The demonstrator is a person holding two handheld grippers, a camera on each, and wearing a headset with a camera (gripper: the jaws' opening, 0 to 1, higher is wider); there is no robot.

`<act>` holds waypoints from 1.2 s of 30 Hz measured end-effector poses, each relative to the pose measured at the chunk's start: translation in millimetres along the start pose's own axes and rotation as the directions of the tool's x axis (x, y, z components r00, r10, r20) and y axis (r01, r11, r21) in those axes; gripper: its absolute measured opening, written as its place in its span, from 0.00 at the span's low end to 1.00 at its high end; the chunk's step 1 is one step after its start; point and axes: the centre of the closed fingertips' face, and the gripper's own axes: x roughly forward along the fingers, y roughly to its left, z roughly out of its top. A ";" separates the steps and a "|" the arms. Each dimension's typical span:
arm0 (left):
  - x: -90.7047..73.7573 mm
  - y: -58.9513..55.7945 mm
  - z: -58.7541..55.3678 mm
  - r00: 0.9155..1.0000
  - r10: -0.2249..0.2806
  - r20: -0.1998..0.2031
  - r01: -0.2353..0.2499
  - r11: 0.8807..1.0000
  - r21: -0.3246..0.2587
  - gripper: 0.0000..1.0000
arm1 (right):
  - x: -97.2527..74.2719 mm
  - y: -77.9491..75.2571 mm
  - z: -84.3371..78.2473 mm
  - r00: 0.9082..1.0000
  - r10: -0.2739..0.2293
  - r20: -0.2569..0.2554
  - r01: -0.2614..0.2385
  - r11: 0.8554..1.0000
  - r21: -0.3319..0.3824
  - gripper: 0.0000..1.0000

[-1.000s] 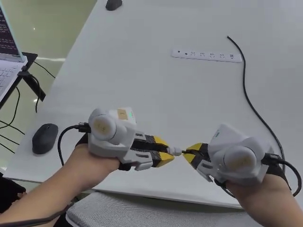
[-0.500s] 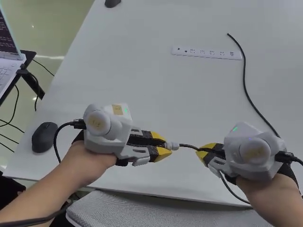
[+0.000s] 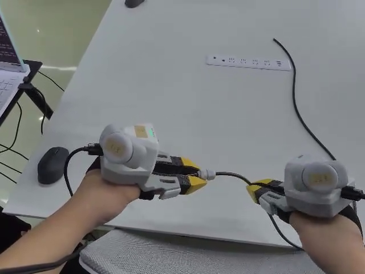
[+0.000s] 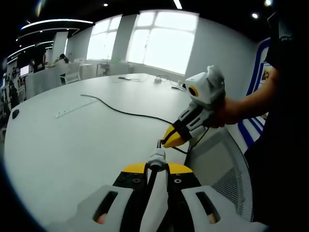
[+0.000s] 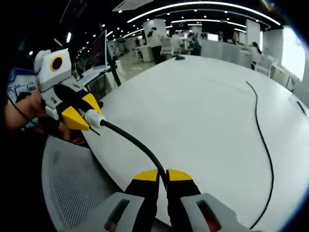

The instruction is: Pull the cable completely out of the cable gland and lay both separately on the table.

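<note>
1. Cable [image 3: 231, 175]: black, stretched between the two grippers at the near edge of the bench [image 3: 171, 97], well to the person's side of the power strip [image 3: 248, 62].
2. Cable gland [image 3: 207, 174]: white, fitted on the cable's left end. The cable enters it, so the two are not separated.
3. Left gripper [image 3: 197, 174]: jaws closed on the cable gland, which protrudes from the yellow tips. It is nearer the person than the power strip's left end.
4. Right gripper [image 3: 255, 189]: jaws pinched nearly together on the cable, apart from the gland and nearer the person than the power strip's right end.
5. Black cord [image 3: 299, 114]: lies on the bench, running from just right of the power strip toward the near edge.
</note>
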 end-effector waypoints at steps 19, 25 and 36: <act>-3.0 0.3 -2.0 1.000 0.006 -0.003 -0.006 1.000 -0.003 0.15 | -0.1 3.0 -9.8 1.000 0.031 -0.002 -0.031 0.996 0.079 0.01; -4.8 2.1 -2.1 1.000 0.017 -0.001 -0.017 1.000 -0.006 0.15 | -5.5 2.6 -5.6 0.999 0.042 0.017 -0.043 0.999 0.028 0.02; -7.7 3.1 -3.6 1.000 0.029 0.004 -0.029 1.000 -0.007 0.15 | -21.4 8.9 4.3 0.997 0.069 0.028 -0.068 0.996 -0.057 0.09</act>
